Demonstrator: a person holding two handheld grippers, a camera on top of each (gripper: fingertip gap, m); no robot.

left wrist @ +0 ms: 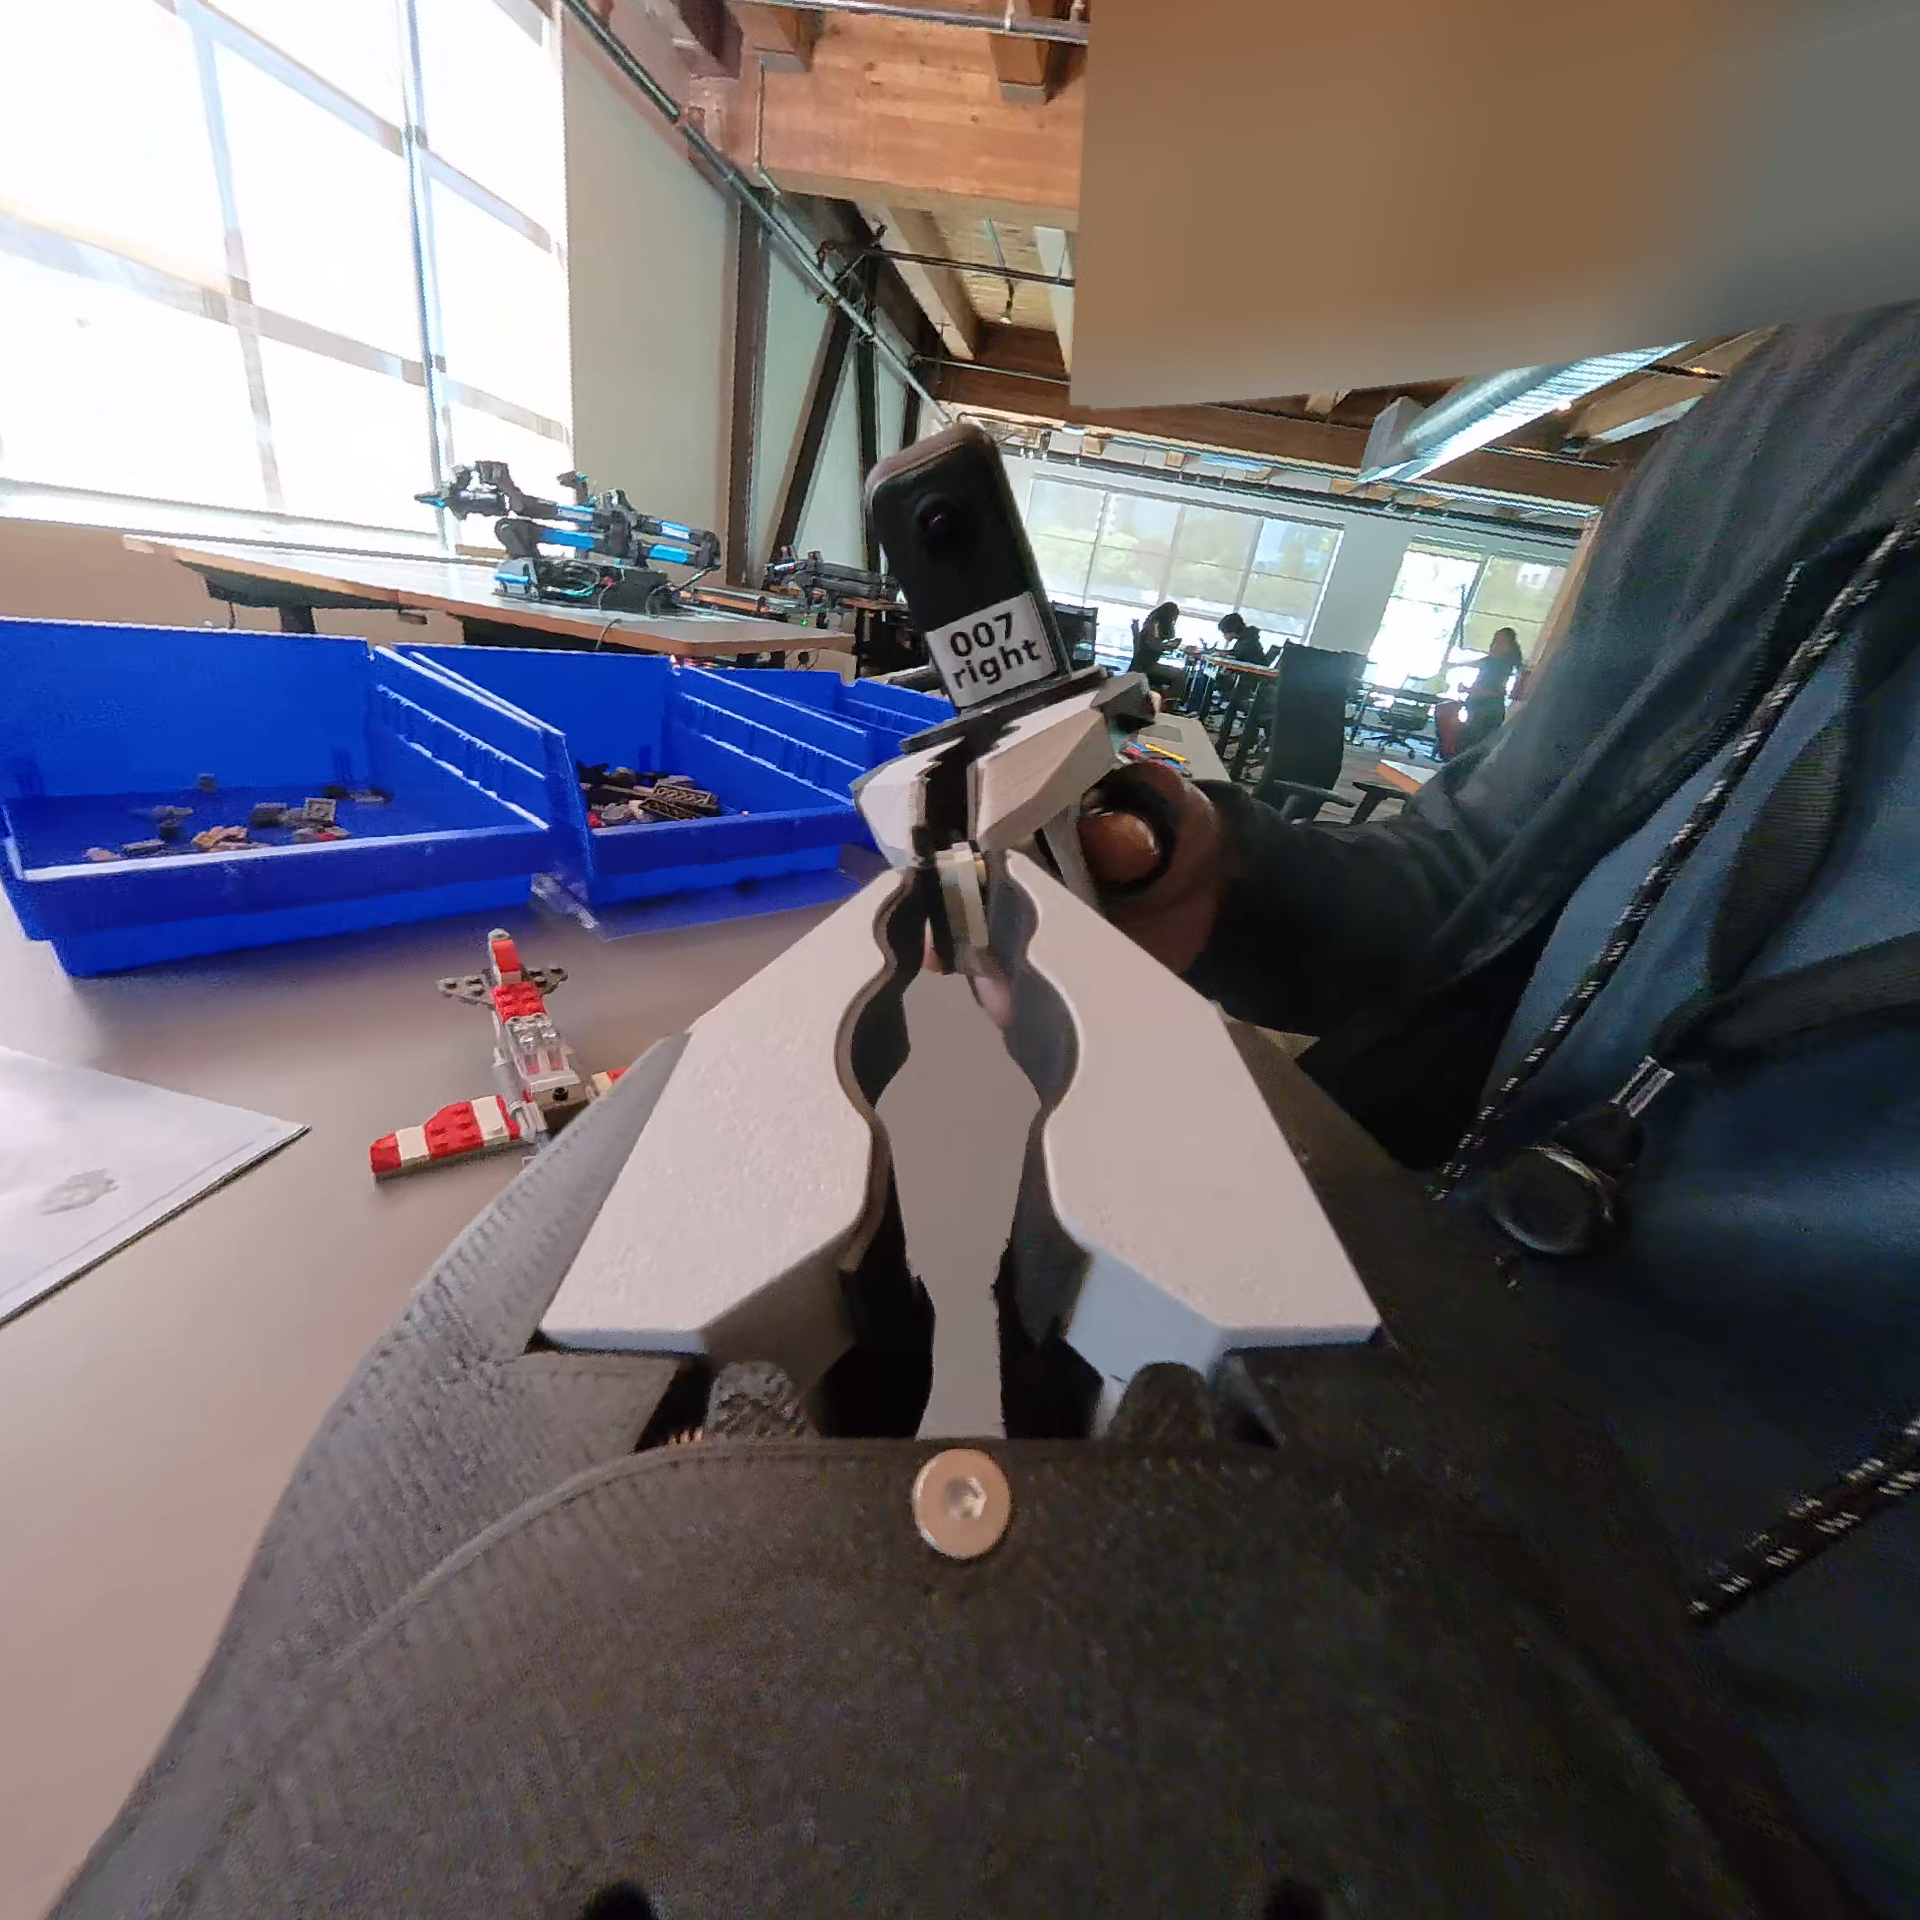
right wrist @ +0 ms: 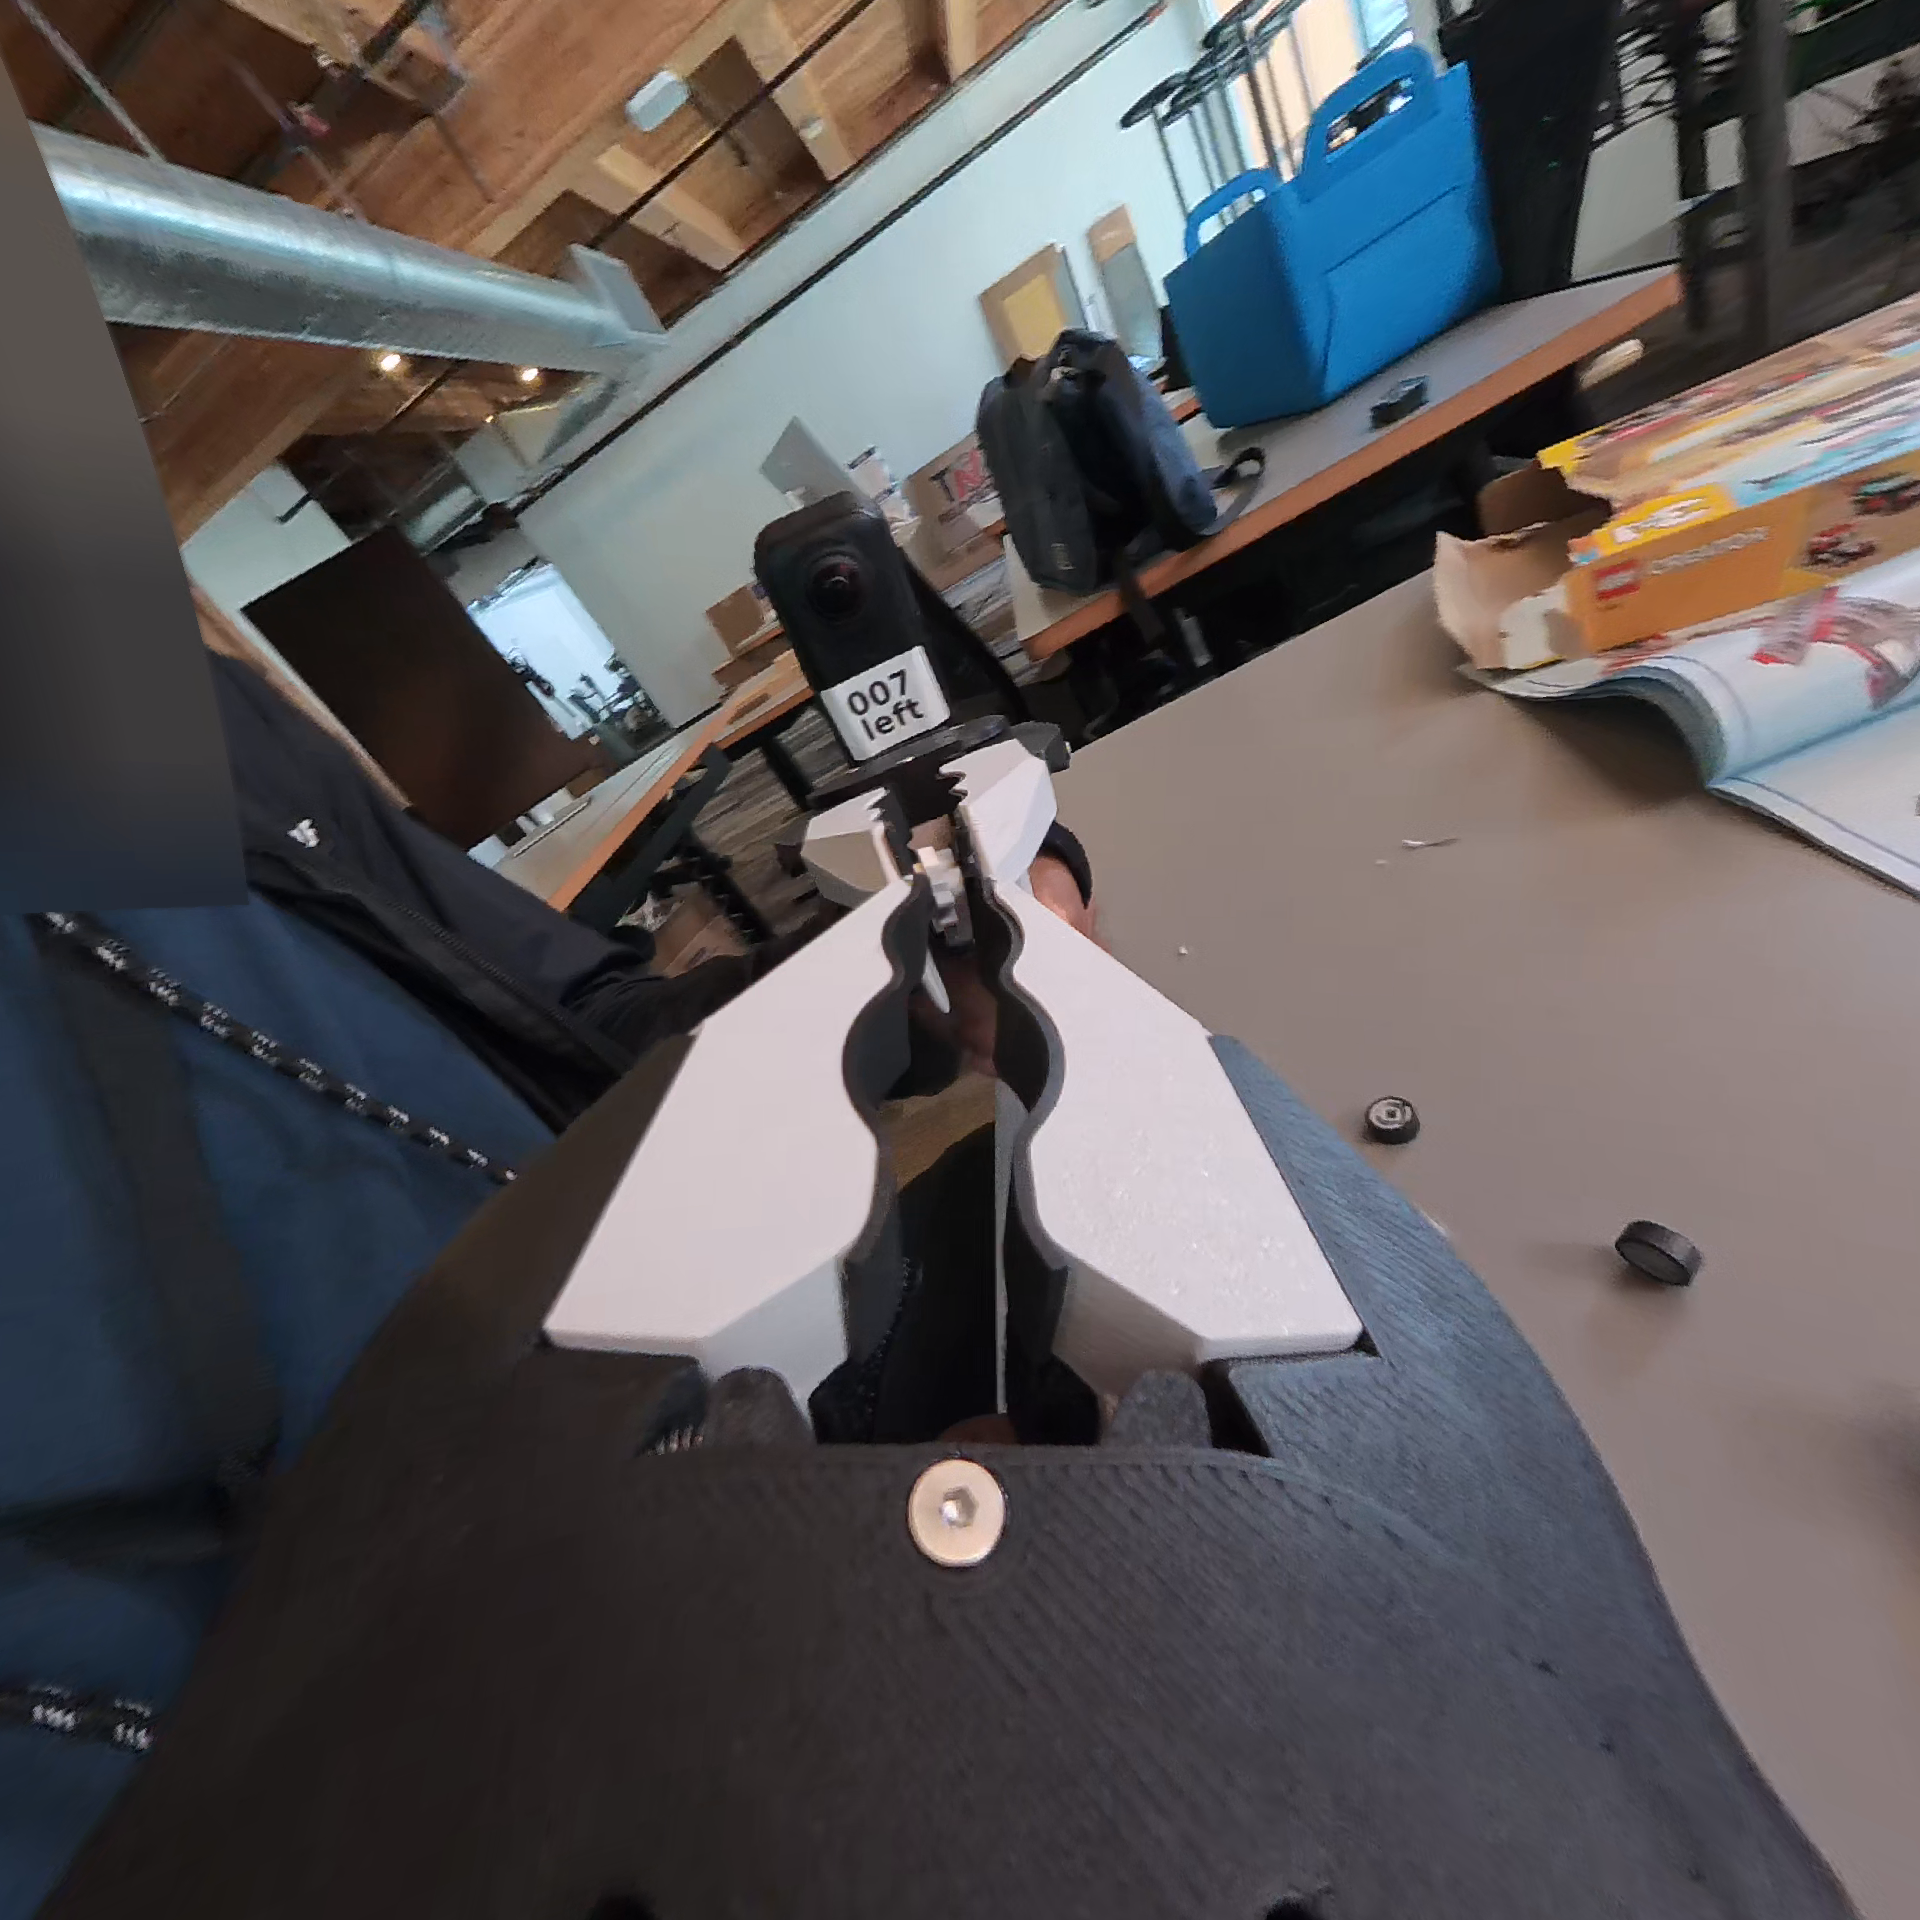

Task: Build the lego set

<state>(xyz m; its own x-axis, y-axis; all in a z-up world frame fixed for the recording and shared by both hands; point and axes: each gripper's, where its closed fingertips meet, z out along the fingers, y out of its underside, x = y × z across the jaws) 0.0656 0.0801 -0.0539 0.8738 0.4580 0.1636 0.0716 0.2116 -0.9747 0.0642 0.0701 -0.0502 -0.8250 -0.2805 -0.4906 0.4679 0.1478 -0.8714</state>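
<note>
My left gripper (left wrist: 948, 891) and my right gripper (right wrist: 943, 885) are held in the air, tip to tip. A small light grey lego piece (left wrist: 964, 906) sits pinched where the tips meet; it also shows in the right wrist view (right wrist: 938, 883). Both grippers are closed down on it. The right gripper (left wrist: 940, 821) faces the left wrist view, and the left gripper (right wrist: 925, 826) faces the right wrist view. A partly built red, white and grey lego model (left wrist: 499, 1081) lies on the table to the left, below the grippers.
Blue bins (left wrist: 281, 894) with several loose pieces stand at the back left, and another bin (left wrist: 717, 842) beside them. A paper sheet (left wrist: 104, 1174) lies at far left. A lego box (right wrist: 1704, 520), an open booklet (right wrist: 1787, 727) and two black wheels (right wrist: 1389, 1120) (right wrist: 1657, 1252) lie to the right. A person's blue jacket (left wrist: 1714, 1039) is close by. The tips of both grippers are at nearly the same place.
</note>
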